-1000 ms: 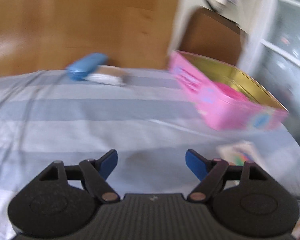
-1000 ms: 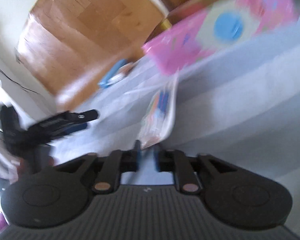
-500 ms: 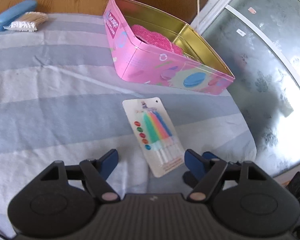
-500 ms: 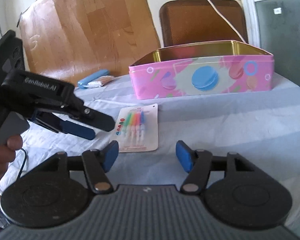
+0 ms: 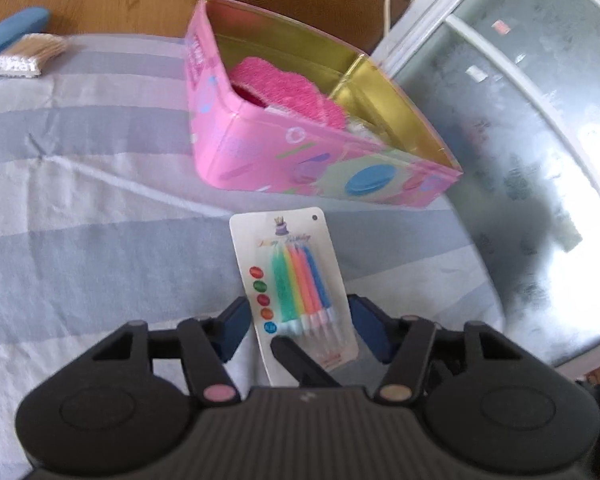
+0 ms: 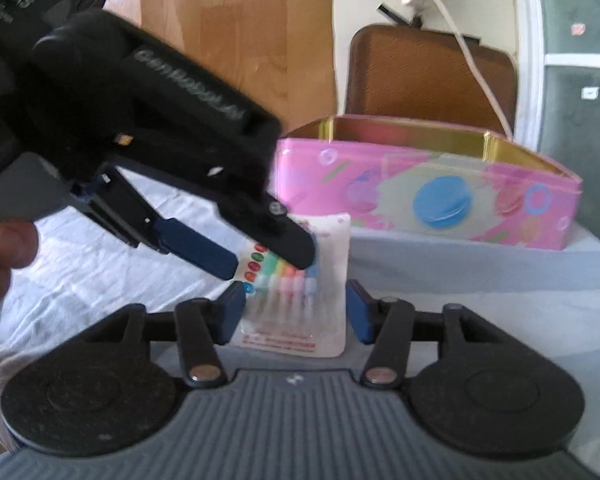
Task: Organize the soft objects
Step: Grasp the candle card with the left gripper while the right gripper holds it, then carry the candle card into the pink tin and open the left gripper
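A white card of coloured birthday candles (image 5: 294, 280) lies flat on the striped cloth, just in front of the pink tin box (image 5: 268, 152). A pink fluffy item (image 5: 288, 88) sits inside the tin. My left gripper (image 5: 300, 328) is open, its blue fingers on either side of the card's near end. My right gripper (image 6: 296, 308) is open too and straddles the same card (image 6: 300, 304) from the other end. The left gripper (image 6: 268, 258) shows in the right wrist view, hovering over the candles.
A blue case (image 5: 12, 34) and a bundle of cotton swabs (image 5: 28, 54) lie at the cloth's far left edge. A brown chair (image 6: 427, 68) stands behind the tin. A frosted glass panel (image 5: 539, 140) runs along the right. The cloth (image 5: 80, 220) has creases.
Both grippers have closed in on the candle card from opposite ends. The right gripper let go of the card and opened during the last second.
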### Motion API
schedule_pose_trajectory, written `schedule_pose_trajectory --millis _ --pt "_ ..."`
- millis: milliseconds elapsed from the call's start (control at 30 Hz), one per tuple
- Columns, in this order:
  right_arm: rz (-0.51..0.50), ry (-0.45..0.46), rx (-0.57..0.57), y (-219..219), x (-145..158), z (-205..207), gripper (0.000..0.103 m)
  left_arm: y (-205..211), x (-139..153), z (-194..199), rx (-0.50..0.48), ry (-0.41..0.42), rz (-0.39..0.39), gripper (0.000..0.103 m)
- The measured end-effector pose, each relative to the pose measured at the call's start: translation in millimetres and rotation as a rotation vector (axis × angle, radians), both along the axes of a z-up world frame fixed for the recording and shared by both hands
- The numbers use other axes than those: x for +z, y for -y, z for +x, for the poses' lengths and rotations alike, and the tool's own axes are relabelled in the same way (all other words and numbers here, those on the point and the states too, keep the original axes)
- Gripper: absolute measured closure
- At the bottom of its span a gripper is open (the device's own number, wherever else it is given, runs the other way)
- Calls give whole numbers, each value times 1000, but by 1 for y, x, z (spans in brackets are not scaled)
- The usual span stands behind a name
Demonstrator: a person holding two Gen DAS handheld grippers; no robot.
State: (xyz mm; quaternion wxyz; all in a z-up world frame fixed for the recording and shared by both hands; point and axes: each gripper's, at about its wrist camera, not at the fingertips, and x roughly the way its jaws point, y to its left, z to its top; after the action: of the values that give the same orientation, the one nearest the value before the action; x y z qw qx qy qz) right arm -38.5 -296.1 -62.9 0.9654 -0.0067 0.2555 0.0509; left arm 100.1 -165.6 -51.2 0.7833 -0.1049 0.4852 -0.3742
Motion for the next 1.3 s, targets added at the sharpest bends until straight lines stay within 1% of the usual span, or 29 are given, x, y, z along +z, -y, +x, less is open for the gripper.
schedule_pose_trajectory --millis 33,100,233,300,400,500,600,700,767,833,867,900,933,1000,1067,1133,1200,1300 --pt "-12 19 -22 2 1 -3 46 0 6 0 -3 9 -17 46" --pt "8 54 -35 9 7 -6 47 3 19 0 -14 44 -39 46" --pt "11 144 -78 15 28 -4 47 17 52 1 -42 151 -37 45" --pt "1 194 -97 18 38 1 47 28 69 11 -55 195 -35 44" --pt "-23 250 -120 27 49 22 47 47 87 32 -50 254 -24 44" --pt "-23 289 -138 39 60 50 47 65 97 58 -39 282 -19 44" --pt "-28 305 -155 50 61 80 47 81 96 87 -20 269 -11 44" --pt "-38 300 -168 53 58 99 47 92 89 110 -3 256 4 44" --pt "-44 291 -177 55 53 111 46 98 82 125 14 255 22 42" --pt "-46 280 -184 55 47 125 45 106 73 139 35 258 61 38" --pt "-50 272 -185 55 44 133 42 107 69 144 52 261 85 38" --pt "-54 259 -183 54 40 140 34 108 64 148 75 265 118 38" --pt "-58 243 -179 54 36 146 33 107 61 150 88 264 130 38" --pt "-63 226 -186 54 28 149 33 96 56 147 104 254 112 38" --pt "-48 240 -184 57 29 142 32 86 55 141 126 260 114 38" --pt "-18 258 -194 62 32 135 32 75 58 129 144 295 127 37" --pt "17 260 -201 65 34 127 32 64 64 114 169 353 173 37" --pt "44 281 -203 63 37 112 33 45 73 93 199 431 207 37"
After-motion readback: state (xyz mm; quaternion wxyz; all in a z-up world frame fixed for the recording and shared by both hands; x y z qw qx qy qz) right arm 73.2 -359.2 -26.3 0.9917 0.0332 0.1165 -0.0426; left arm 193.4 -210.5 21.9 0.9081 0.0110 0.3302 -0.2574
